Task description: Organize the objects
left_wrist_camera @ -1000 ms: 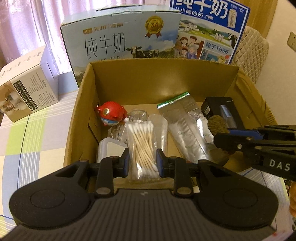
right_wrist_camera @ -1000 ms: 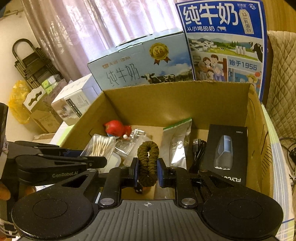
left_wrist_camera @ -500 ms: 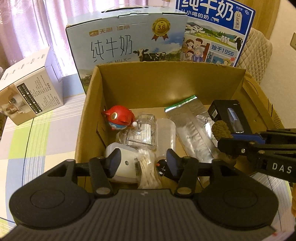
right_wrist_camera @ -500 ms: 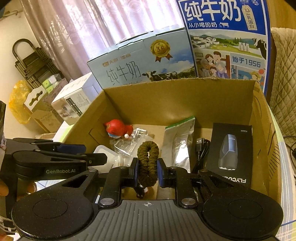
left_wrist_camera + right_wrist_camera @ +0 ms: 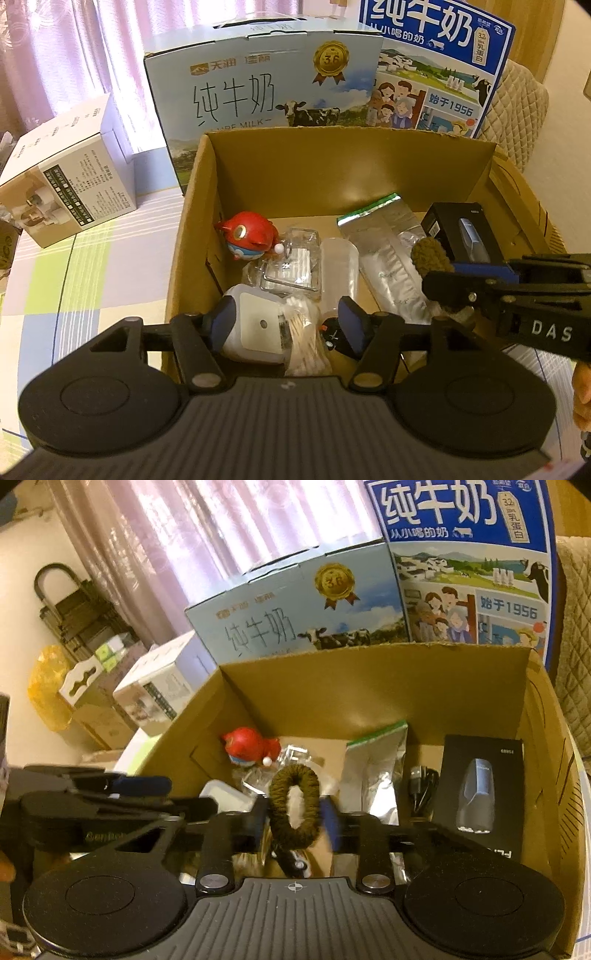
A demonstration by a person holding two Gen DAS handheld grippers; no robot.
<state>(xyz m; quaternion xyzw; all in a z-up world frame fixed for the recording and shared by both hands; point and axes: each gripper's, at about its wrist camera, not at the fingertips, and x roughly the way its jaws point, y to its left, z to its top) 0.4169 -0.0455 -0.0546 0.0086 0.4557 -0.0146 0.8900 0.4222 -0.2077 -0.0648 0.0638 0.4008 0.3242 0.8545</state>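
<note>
Over the open cardboard box (image 5: 192, 229) my left gripper (image 5: 288, 321) has its jaws opening. The bag of cotton swabs (image 5: 306, 343) lies loose below them, beside a white container (image 5: 255, 328). My right gripper (image 5: 295, 819) is also opening. The brown braided ring (image 5: 295, 805) still stands between its pads, and they no longer squeeze it. From the left wrist view the ring (image 5: 430, 254) shows at the tip of the right gripper (image 5: 443, 288). A red toy (image 5: 247, 236), a silver bag (image 5: 384, 240) and a black boxed shaver (image 5: 480, 786) lie in the box.
Two milk cartons (image 5: 266, 85) (image 5: 436, 74) stand right behind the box. A white carton (image 5: 70, 184) sits on the checked tablecloth (image 5: 92, 277) to the left. A black cable (image 5: 421, 790) lies beside the shaver box. A quilted chair back (image 5: 517, 99) is at the right.
The left jaws have let go of the cotton swab bag, which dropped into the box. The right jaws have just spread apart from the brown ring. Neither hand has shifted much.
</note>
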